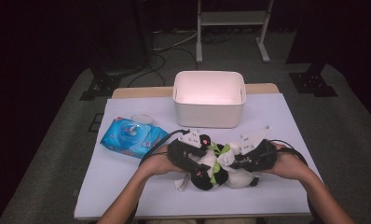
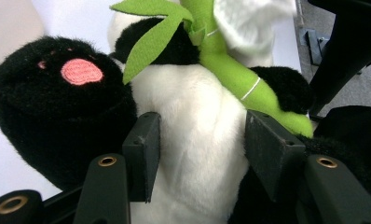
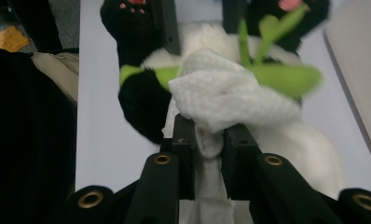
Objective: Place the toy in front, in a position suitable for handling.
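Observation:
A black-and-white panda plush (image 1: 242, 178) with a green bamboo sprig (image 1: 216, 169) lies on its back near the table's front edge. My left gripper (image 1: 198, 157) comes in from the left, and in the left gripper view its jaws press into the sides of the panda's white belly (image 2: 197, 107). The bamboo (image 2: 225, 65) lies across the chest, beside a black foot with a pink pad (image 2: 81, 71). My right gripper (image 3: 209, 140) is shut on a crumpled white wipe (image 3: 225, 98) that rests against the panda's chest. In the high view this gripper (image 1: 234, 159) is at the plush's right.
A white open bin (image 1: 209, 116) stands just behind the plush at mid-table. A blue pack of wet wipes (image 1: 130, 136) lies to the left, with a small round lid (image 1: 141, 118) behind it. The table is covered by a white sheet (image 1: 123, 186).

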Demonstrator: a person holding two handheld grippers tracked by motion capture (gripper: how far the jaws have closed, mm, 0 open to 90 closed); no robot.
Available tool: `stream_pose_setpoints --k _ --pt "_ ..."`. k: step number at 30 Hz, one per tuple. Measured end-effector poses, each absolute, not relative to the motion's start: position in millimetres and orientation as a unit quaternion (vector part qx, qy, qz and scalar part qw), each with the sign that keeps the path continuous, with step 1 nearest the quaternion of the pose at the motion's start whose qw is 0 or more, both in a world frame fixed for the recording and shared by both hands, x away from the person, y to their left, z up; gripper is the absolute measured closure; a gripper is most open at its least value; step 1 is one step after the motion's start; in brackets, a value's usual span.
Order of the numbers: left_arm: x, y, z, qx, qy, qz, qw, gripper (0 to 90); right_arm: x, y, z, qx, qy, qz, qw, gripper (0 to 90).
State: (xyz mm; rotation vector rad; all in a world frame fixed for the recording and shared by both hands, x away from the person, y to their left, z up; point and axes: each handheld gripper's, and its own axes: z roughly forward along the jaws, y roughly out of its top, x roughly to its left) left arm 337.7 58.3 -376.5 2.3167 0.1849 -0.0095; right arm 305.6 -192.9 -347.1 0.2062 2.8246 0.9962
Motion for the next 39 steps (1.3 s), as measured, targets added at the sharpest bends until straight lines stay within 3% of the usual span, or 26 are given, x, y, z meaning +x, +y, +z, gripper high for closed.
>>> stream_pose_setpoints --k 12,25,39 --pt "338 79 -364 0.917 0.068 0.01 0.394 46.3 304 -173 -352 0.062 0.943 0.323 0.047 76.6" --pt "344 77 -370 0.922 0.06 -0.002 0.383 47.5 299 -150 -346 0.036 0.944 0.326 0.04 76.6" --pt "337 73 -370 0.925 0.062 0.001 0.375 48.2 324 -141 -316 0.032 0.943 0.322 0.077 76.7"
